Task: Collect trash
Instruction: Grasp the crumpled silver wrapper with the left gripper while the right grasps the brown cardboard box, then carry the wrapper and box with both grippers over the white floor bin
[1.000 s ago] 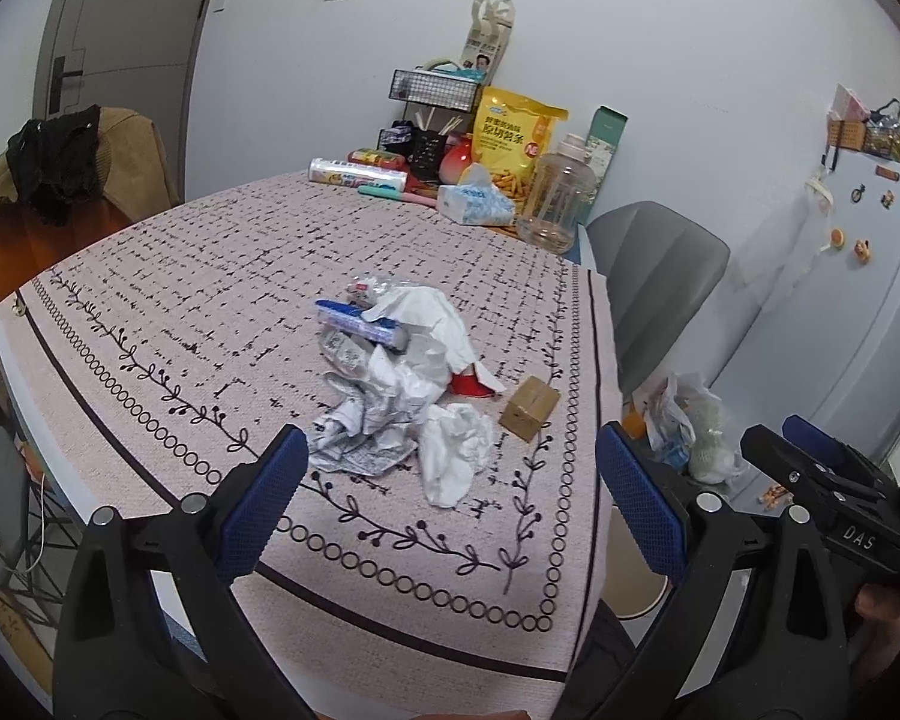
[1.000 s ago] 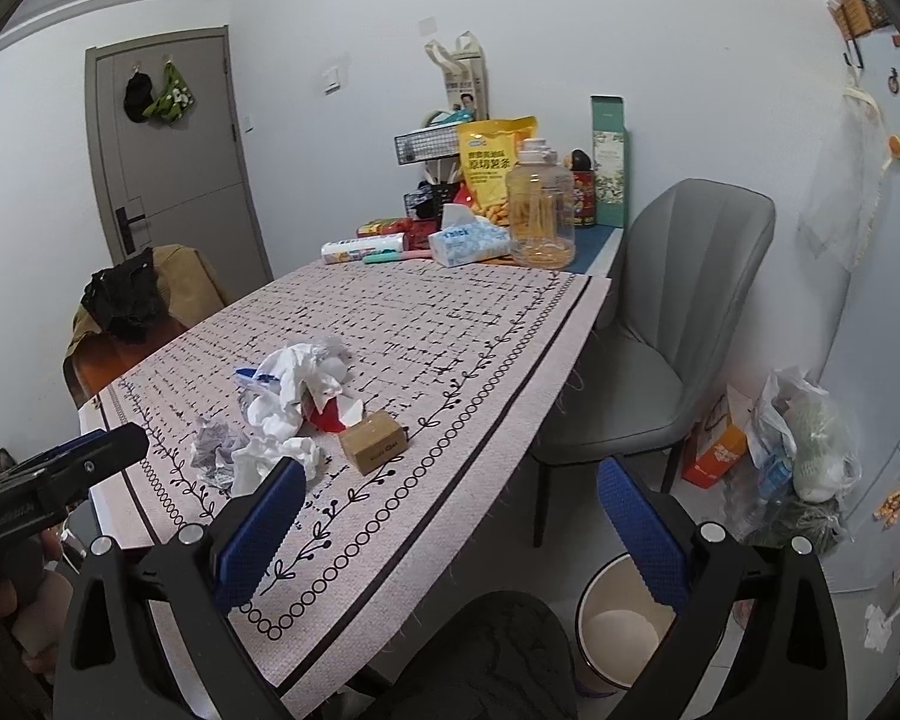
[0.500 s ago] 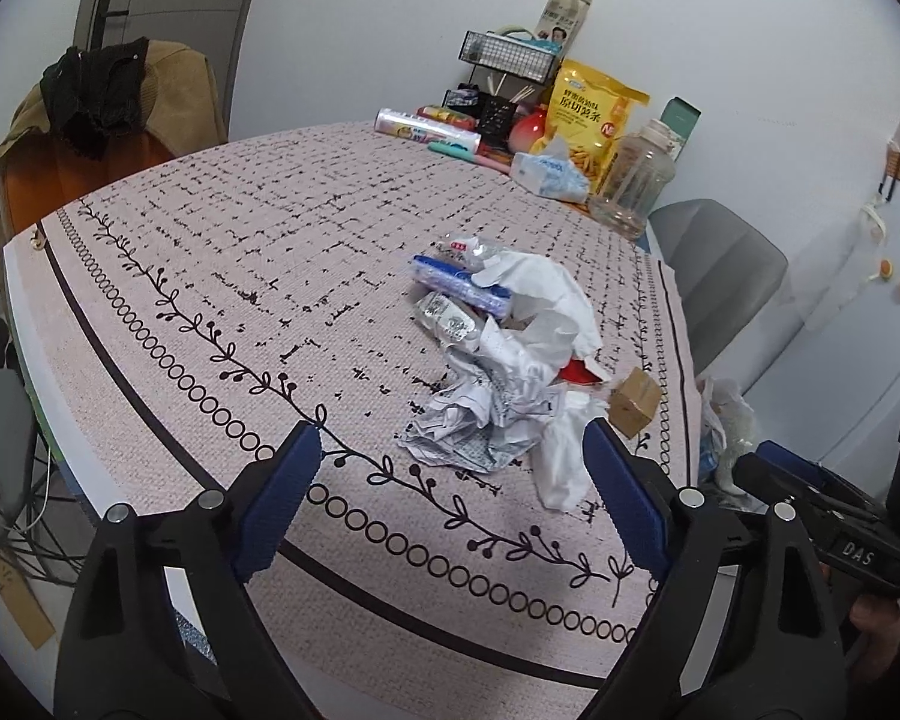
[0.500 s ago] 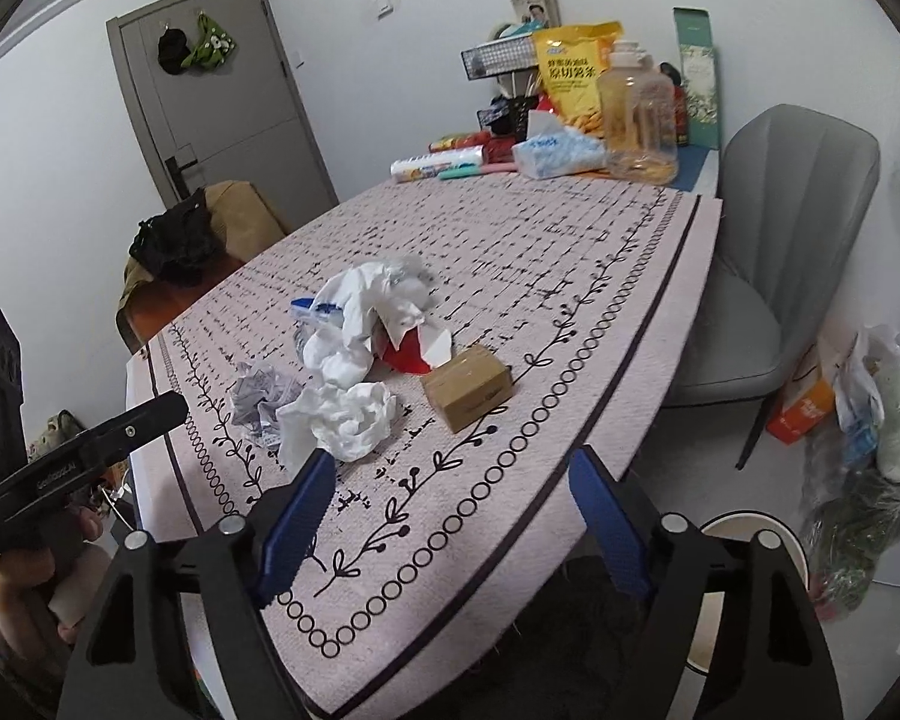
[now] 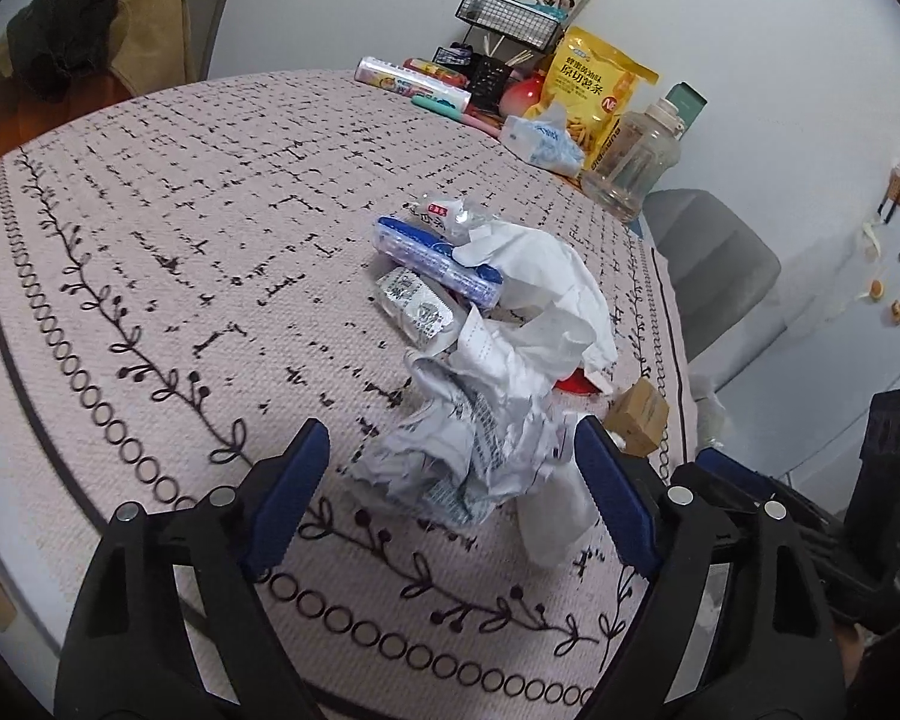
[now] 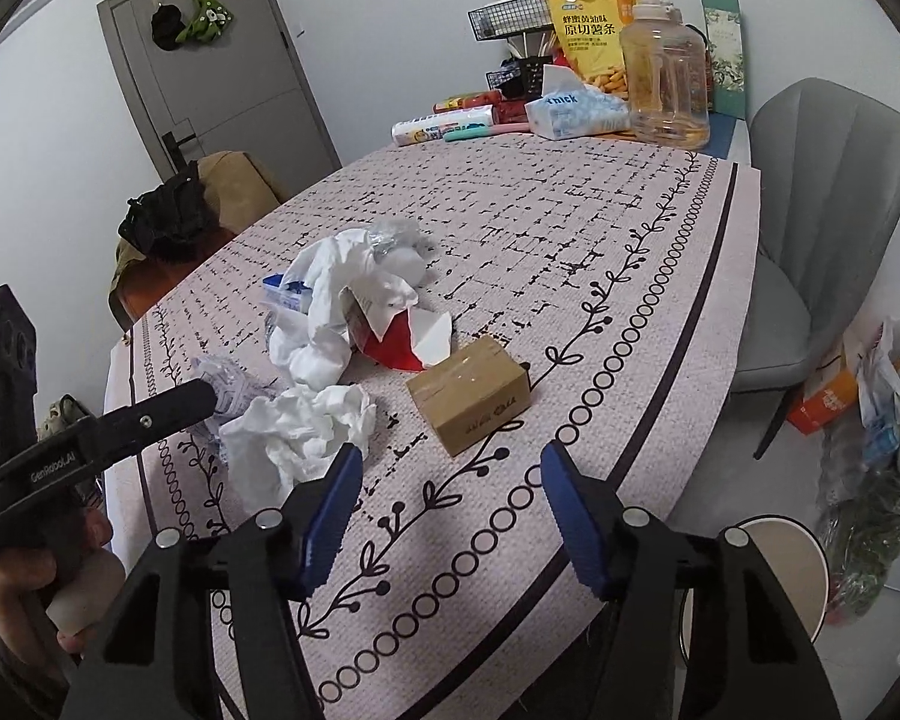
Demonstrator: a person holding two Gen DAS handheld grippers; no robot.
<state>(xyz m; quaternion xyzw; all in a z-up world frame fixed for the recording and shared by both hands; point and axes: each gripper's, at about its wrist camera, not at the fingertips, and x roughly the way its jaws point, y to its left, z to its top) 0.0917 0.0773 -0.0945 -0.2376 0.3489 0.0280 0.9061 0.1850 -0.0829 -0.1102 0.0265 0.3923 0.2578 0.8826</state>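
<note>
Left claw open, closing, bracketing crumpled paper for pickup. Right claw open, closing, empty, aimed toward box on desk.

1. Your left gripper fills the bottom of the left wrist view, pointing steeply downward. Its blue-padded fingers stand wide apart, though the jaws have just been closing a little; the pads press on nothing.
2. Your right gripper sits at the bottom centre of the right wrist view, also angled down. Its jaws have just been closing and stand about half apart, with nothing between them.
3. Your left hand shows at the lower left of the right wrist view, wrapped around the gripper handle.
</note>
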